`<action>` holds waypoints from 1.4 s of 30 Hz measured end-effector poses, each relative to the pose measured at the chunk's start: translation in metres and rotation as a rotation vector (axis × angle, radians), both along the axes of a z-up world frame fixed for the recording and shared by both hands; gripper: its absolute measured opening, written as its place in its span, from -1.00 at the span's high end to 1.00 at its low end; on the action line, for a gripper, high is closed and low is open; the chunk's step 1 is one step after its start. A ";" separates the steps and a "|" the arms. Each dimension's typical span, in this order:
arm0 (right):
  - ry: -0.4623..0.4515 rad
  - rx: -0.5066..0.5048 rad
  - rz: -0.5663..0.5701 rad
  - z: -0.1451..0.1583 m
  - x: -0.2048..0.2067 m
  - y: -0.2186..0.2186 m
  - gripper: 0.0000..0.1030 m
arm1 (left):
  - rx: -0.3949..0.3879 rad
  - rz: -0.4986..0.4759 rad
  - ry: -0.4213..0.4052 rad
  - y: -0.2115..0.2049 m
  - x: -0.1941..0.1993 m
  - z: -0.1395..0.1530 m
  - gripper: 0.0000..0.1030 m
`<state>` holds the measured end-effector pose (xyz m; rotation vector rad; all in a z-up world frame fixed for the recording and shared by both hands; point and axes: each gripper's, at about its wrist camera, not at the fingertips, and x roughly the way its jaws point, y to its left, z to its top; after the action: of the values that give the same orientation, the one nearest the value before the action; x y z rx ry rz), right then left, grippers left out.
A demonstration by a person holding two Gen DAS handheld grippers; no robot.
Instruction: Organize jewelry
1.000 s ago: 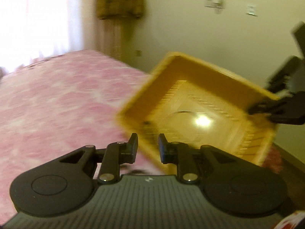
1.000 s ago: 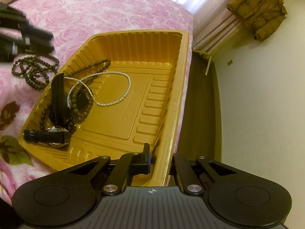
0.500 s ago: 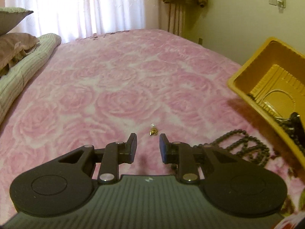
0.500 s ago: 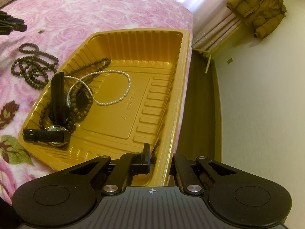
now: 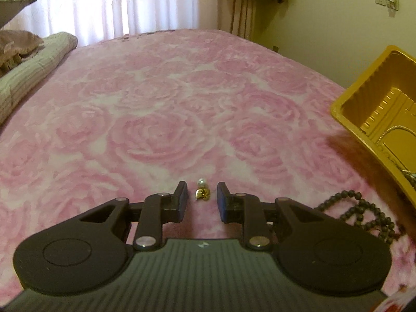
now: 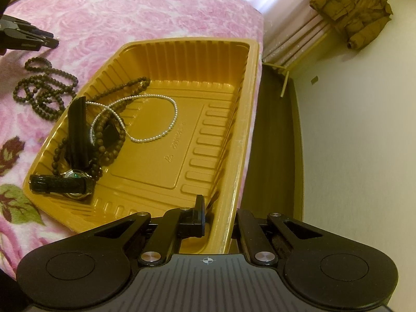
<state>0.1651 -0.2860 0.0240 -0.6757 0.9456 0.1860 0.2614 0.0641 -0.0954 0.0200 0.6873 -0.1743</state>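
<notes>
Left gripper [image 5: 200,197]: jaws narrowly apart and just been closing a little; nothing pressed, the pads stand clear on either side of the ring.
Gold ring with pearl [image 5: 201,192]: on the pink blanket, between the left fingertips, at 12 o'clock from that gripper.
Loose dark bead string [image 5: 364,212]: on the blanket at 3 o'clock from the ring, just beside the tray.
Right gripper [image 6: 219,212]: clamped on the near rim of the yellow tray [image 6: 241,140].
Watch [image 6: 70,183]: black strap, in the tray's near corner at 9 o'clock.
Pearl necklace [image 6: 153,119]: looped on the tray floor, over a second dark bead string [image 6: 111,145].
Pink blanket [image 5: 156,109]: rose-patterned, covering the bed.
Brown coat [image 6: 356,18]: hanging by the curtain, at 1 o'clock, farthest.
</notes>
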 end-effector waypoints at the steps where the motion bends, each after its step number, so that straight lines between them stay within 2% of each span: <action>1: 0.000 -0.001 0.000 0.000 0.000 0.000 0.90 | -0.001 0.000 0.002 0.000 0.001 -0.001 0.64; 3: 0.000 -0.001 -0.003 0.000 0.001 0.000 0.90 | 0.003 0.003 0.012 0.000 0.003 -0.001 0.82; 13: -0.002 0.000 -0.004 0.000 0.002 -0.001 0.90 | -0.004 -0.015 -0.010 -0.006 -0.025 0.024 0.83; 23: -0.015 -0.003 0.002 0.002 -0.003 0.002 0.91 | -0.019 -0.115 -0.077 -0.038 -0.067 0.068 0.82; 28: -0.018 -0.002 0.003 0.003 -0.003 0.003 0.91 | -0.040 -0.188 -0.097 -0.064 -0.082 0.086 0.82; 33: -0.019 -0.002 0.003 0.003 -0.003 0.003 0.91 | -0.068 -0.304 -0.106 -0.100 -0.098 0.097 0.82; 37: -0.019 -0.001 0.003 0.003 -0.003 0.003 0.91 | -0.098 -0.400 -0.108 -0.131 -0.108 0.103 0.82; 42: -0.019 0.001 0.003 0.003 -0.003 0.002 0.90 | -0.090 -0.478 -0.104 -0.164 -0.112 0.101 0.82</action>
<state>0.1619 -0.2839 0.0266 -0.6767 0.9264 0.1824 0.1497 -0.1000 0.0058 0.1071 0.5614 -0.6585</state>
